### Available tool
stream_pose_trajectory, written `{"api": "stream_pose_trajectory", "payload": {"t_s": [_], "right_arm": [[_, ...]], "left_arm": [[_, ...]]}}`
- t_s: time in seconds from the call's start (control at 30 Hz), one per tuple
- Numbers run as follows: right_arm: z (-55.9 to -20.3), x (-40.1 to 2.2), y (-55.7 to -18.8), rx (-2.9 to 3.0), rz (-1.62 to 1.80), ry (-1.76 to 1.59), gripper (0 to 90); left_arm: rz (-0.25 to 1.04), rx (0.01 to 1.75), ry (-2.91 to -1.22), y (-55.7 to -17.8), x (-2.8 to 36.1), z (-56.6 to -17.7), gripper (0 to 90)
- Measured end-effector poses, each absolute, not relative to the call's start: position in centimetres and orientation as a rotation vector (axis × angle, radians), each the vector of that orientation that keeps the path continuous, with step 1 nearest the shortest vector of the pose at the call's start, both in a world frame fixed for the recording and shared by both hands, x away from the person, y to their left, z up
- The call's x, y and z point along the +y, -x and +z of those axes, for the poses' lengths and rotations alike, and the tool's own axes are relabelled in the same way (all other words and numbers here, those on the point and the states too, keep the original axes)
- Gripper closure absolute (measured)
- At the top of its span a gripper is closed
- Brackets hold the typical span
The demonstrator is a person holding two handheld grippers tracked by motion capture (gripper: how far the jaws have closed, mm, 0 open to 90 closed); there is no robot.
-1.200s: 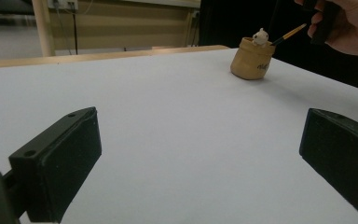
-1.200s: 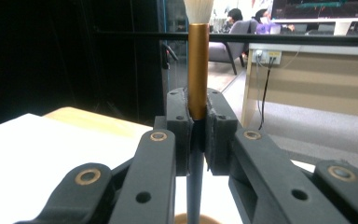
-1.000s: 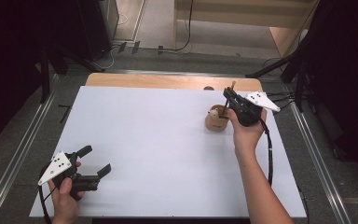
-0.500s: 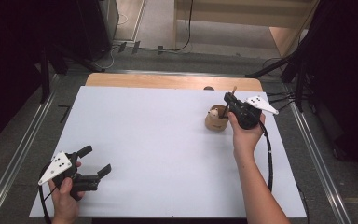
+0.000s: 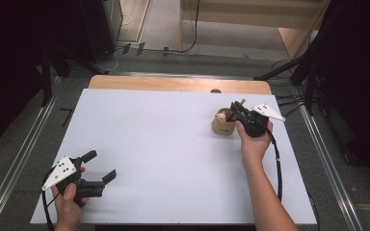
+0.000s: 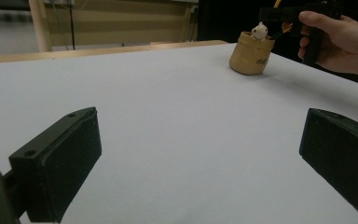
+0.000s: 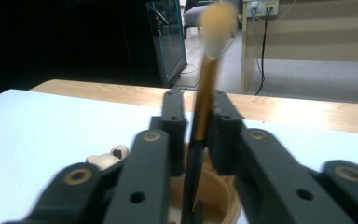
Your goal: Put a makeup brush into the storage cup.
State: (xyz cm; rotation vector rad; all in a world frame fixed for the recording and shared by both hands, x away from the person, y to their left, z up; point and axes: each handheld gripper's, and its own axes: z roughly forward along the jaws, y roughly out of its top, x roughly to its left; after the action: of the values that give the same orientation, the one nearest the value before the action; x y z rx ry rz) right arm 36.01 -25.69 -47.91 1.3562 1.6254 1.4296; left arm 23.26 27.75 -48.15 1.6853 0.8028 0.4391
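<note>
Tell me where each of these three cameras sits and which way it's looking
High view: above the person's side, looking forward and down on the white table; both forearms enter from below with the left claw and right claw.
Left gripper view: on the left claw, low, looking across the table at the tan pot; its open jaws frame it.
Right gripper view: on the right claw, over the pot, jaws flanking a brush.
Shared: all three show the pot.
</note>
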Motion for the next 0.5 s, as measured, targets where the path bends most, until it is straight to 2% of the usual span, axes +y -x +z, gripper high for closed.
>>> {"api": "stream_pose_trajectory", "payload": {"t_s": [0.1, 0.2, 0.3, 0.5], "right_arm": [[-47.9, -25.3, -35.8, 1.624, 1.380, -1.376, 52.4], [-47.8, -24.9, -35.4, 1.613, 1.348, -1.339, 40.1], [-47.5, -24.8, -35.0, 1.608, 1.315, -1.312, 31.3], [-46.7, -25.4, -33.8, 1.589, 1.292, -1.361, 24.8]], "left_arm": [[0.439, 0.803, -1.681, -23.3, 27.8, -48.2, 0.0], [0.438, 0.804, -1.681, -23.3, 27.8, -48.2, 0.0], [0.437, 0.802, -1.686, -23.3, 27.7, -48.2, 0.0], [0.432, 0.803, -1.683, -23.2, 27.6, -48.2, 0.0]]}}
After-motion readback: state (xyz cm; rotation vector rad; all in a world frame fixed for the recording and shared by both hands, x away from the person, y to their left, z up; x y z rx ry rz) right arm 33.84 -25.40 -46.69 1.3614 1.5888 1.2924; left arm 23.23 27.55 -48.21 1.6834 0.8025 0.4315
